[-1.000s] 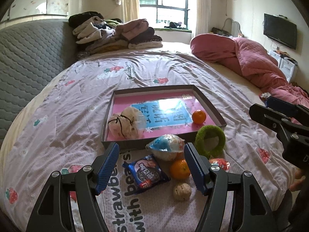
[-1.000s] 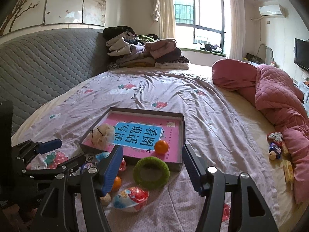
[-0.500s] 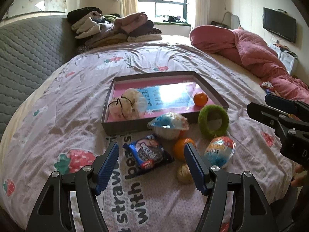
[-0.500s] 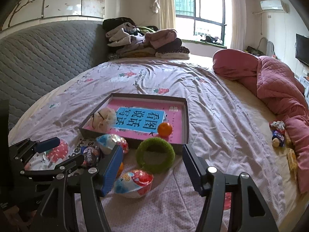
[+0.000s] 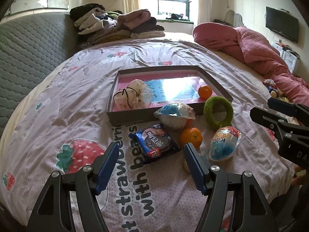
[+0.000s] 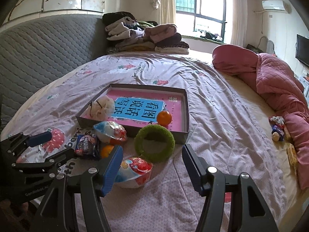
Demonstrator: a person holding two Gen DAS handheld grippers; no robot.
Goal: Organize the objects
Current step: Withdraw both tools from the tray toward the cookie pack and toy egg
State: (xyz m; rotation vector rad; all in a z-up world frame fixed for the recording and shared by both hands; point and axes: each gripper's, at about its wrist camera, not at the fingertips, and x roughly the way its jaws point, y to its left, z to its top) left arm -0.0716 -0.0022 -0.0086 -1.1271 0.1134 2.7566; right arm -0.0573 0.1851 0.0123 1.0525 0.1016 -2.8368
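Note:
A shallow grey tray (image 5: 135, 116) (image 6: 186, 104) with a pink floor lies on the bed; it holds a cream pouch (image 5: 131, 96) (image 6: 100, 107) and an orange (image 5: 205, 91) (image 6: 164, 118). In front of it lie a green ring (image 5: 218, 112) (image 6: 154, 143), a blue cookie packet (image 5: 156, 143) (image 6: 87, 146), a second orange (image 5: 191, 138), and two egg-shaped toys (image 5: 175, 115) (image 5: 225, 143). My left gripper (image 5: 151, 152) is open, just short of the cookie packet. My right gripper (image 6: 152, 155) is open over the near egg toy (image 6: 135, 169).
Folded clothes (image 5: 115, 25) are piled at the bed's far end by the grey headboard (image 6: 38, 44). A pink quilt (image 5: 251, 44) (image 6: 270, 77) lies along the right side, with small toys (image 6: 278, 127) beside it. The bed's near edge is close below both grippers.
Both grippers have pulled back toward the bed's near edge and lifted slightly, so the objects sit farther ahead. The jaws stay open and nothing on the bed has moved.

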